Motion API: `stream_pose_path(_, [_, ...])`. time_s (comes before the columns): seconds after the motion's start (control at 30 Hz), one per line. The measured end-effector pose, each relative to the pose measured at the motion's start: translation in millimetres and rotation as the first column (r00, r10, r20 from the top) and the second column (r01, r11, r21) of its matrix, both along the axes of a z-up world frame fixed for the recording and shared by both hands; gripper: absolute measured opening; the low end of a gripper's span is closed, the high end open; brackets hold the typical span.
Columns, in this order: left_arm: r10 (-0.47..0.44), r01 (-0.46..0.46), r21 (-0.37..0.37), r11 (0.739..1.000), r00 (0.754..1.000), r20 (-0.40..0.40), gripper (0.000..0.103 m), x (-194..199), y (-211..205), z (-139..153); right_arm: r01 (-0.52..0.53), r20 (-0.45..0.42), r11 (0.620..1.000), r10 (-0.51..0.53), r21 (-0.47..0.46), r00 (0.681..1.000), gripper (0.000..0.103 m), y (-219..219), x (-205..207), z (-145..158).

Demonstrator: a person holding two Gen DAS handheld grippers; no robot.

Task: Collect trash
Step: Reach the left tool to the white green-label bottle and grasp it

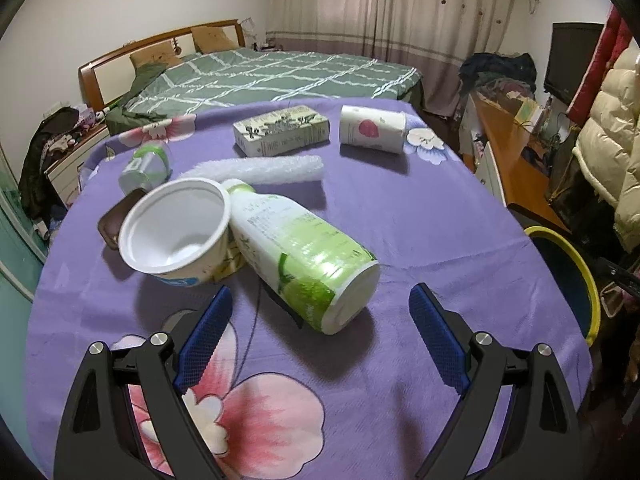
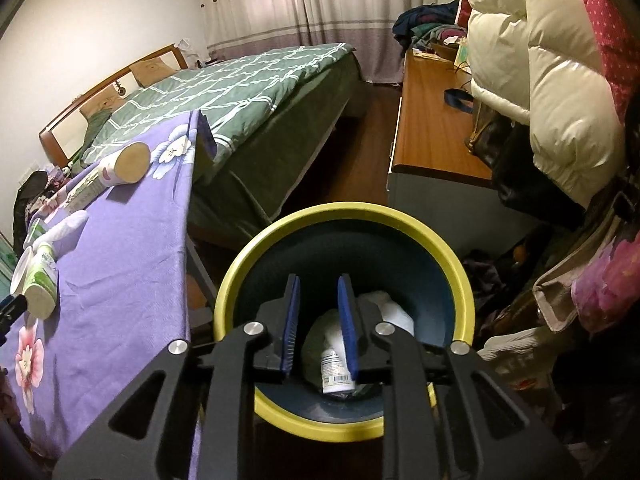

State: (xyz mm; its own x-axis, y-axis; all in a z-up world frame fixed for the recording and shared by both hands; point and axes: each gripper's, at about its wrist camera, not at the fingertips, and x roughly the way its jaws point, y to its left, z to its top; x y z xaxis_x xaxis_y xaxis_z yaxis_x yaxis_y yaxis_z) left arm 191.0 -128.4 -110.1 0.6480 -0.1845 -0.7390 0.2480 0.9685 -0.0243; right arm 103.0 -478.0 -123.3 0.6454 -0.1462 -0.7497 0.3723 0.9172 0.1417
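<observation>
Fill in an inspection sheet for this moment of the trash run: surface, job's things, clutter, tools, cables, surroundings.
Surface: purple floral cloth covers the table.
Job's things: green-label bottle lying on its side; white cup tipped against it; carton, strawberry cup, foam roll and small green tub farther back. Yellow-rimmed bin beside the table holds a small labelled bottle and white wrapping.
Clutter: dark flat thing behind the white cup, unclear.
Tools: left tool open wide, just short of the green-label bottle; right tool over the bin, slightly open, nothing between its pads.
Cables: nothing seen.
Surroundings: bed, wooden desk, padded coat.
</observation>
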Motion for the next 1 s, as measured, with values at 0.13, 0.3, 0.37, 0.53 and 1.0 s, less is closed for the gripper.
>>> stream_pose_path(0.13, [0.04,-0.04,0.009,0.999,0.999,-0.021,0.089,12,-6,-11,-0.009,-0.003,1.0,0.009,0.009,1.0,0.021,0,1,-4])
stream_pose_path(0.3, [0.101,-0.101,0.036,0.994,0.995,0.0,0.089,25,-13,-16,-0.015,-0.005,1.0,0.015,0.027,1.0,0.021,0,4,-8])
stream_pose_path(0.37, [0.118,-0.118,0.05,0.992,0.993,-0.001,0.089,30,-18,-19,-0.017,-0.004,0.999,0.017,0.033,1.0,0.021,-1,4,-9])
stream_pose_path(0.53, [0.152,-0.152,0.057,0.987,0.988,0.015,0.088,38,-24,-22,-0.019,0.004,0.999,0.019,0.044,1.0,0.022,-3,3,-9])
stream_pose_path(1.0, [-0.001,0.0,0.021,1.0,0.999,0.048,0.063,0,3,-12,-0.044,0.013,0.997,0.044,0.066,0.999,0.022,1,6,-12])
